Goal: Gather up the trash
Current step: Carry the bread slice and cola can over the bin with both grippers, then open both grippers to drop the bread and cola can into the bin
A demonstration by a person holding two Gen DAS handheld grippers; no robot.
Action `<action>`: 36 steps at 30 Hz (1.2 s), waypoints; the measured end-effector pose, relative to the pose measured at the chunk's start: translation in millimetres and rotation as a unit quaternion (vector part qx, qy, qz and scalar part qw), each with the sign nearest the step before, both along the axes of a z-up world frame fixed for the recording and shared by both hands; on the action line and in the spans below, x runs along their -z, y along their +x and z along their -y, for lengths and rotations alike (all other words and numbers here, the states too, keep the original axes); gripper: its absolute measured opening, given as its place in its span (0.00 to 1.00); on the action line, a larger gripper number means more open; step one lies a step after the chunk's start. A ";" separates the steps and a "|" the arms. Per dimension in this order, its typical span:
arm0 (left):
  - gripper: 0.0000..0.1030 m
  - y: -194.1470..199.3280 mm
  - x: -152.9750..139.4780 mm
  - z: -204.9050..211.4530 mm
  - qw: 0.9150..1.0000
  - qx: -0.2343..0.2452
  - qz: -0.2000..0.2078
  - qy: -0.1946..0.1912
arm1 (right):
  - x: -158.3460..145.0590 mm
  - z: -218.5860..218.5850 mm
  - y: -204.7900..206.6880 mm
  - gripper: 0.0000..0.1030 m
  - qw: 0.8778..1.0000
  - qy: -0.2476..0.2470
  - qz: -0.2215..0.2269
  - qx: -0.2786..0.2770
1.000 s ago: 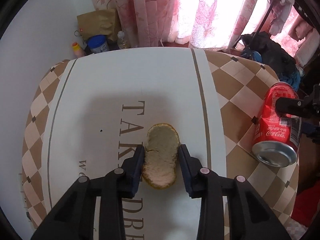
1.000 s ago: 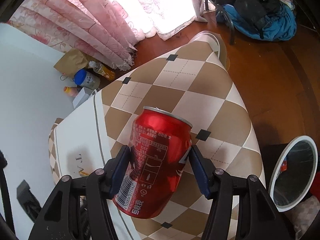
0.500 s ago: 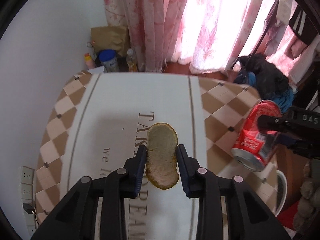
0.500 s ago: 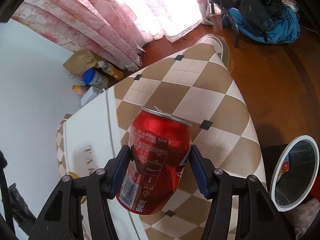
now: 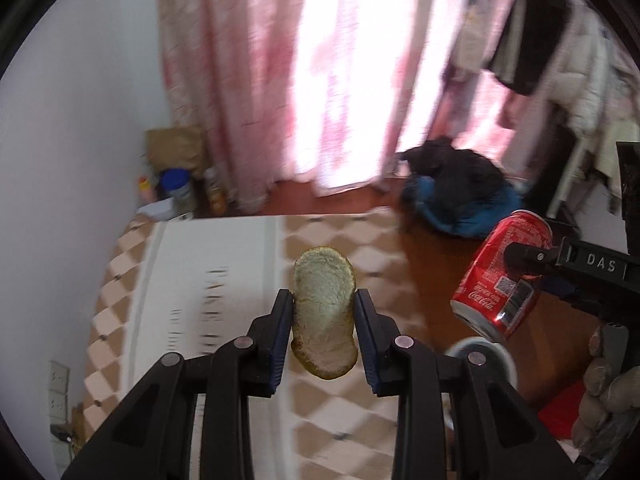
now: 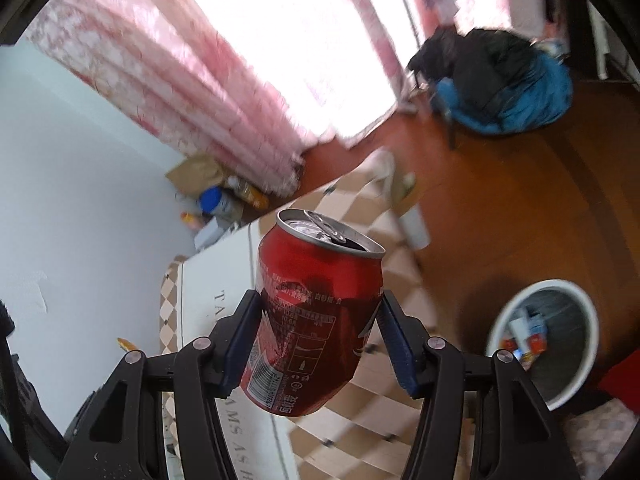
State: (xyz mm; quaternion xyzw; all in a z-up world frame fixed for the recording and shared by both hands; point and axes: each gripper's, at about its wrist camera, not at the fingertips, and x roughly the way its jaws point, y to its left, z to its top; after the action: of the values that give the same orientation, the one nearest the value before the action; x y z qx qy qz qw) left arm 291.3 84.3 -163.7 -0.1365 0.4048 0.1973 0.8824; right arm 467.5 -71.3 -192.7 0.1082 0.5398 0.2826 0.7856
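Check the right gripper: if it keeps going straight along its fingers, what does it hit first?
Probably the checkered tablecloth. The right gripper, shut on the red can, points down over the table's edge; the white bin sits off to the right of that line. Fisheye depth is unclear, so the floor beyond the edge is possible.

Both grippers have lifted the peel [image 5: 324, 312] and can [image 6: 316, 320] above the table [image 5: 224, 256].
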 end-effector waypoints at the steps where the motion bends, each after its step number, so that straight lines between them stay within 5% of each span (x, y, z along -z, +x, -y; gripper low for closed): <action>1: 0.27 4.3 -4.2 15.1 1.000 0.012 0.005 -0.002 | -7.4 18.6 -1.6 0.59 1.000 -0.001 0.007 0.008; 10: 0.27 62.1 5.1 141.7 0.992 0.118 0.002 -0.034 | -18.0 186.4 2.4 0.59 0.995 -0.023 0.015 0.092; 19: 0.27 136.1 100.7 221.6 0.974 0.174 -0.103 -0.105 | 82.5 296.1 24.6 0.59 0.985 -0.075 -0.058 0.141; 29: 0.30 186.8 206.7 233.0 0.944 0.162 -0.232 -0.171 | 220.3 319.2 59.5 0.59 0.972 -0.112 -0.161 0.129; 34: 0.60 183.1 225.9 228.7 0.942 0.141 -0.251 -0.171 | 260.8 311.3 70.4 0.60 0.968 -0.128 -0.185 0.112; 36: 0.64 178.8 226.9 226.4 0.944 0.133 -0.253 -0.166 | 269.9 308.0 71.3 0.67 0.967 -0.132 -0.190 0.105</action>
State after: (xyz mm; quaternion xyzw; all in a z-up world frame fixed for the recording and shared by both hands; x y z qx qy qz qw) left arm 470.1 -142.1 -390.6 -0.1716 0.6557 0.0366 0.7343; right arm 538.8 -379.3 -462.6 0.1110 0.6974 0.0992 0.7011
